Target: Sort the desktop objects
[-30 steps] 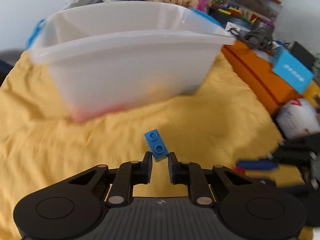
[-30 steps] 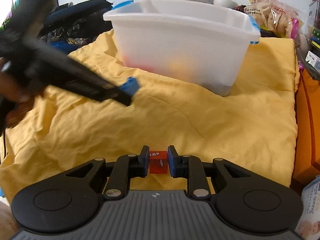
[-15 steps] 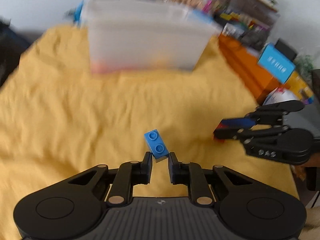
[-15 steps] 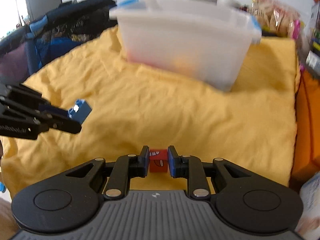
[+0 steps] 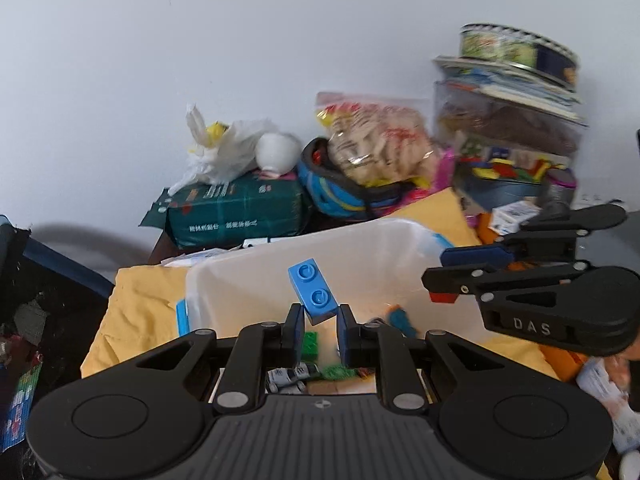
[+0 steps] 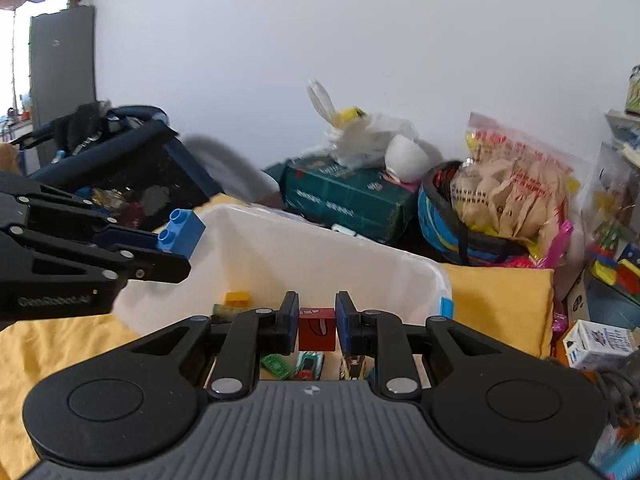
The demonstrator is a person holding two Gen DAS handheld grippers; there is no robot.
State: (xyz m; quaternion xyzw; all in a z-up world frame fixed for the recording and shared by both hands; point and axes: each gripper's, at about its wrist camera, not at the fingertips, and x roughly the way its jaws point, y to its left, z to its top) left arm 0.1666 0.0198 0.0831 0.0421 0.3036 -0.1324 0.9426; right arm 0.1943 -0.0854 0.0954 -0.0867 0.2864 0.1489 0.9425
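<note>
Holding two toy blocks over the white bin (image 5: 404, 248), one in each tool, with the drop not yet made.

Left tool (image 5: 319, 334) is clenched on the blue brick (image 5: 312, 292), but only by its lower corner, so the brick stands tilted and could pivot or slip out crooked. Right tool (image 6: 318, 328) grips the red block (image 6: 317, 329) squarely between its pads. Both tools crowd over the same opening, the right one showing just beside the brick in the left view, so a careless release risks a knock between them. In my judgement the brick sits near the bin's near wall; letting go too soon could bounce it off the rim onto the yellow cloth (image 6: 500, 300). Small toys (image 6: 276, 366) already lie inside.
</note>
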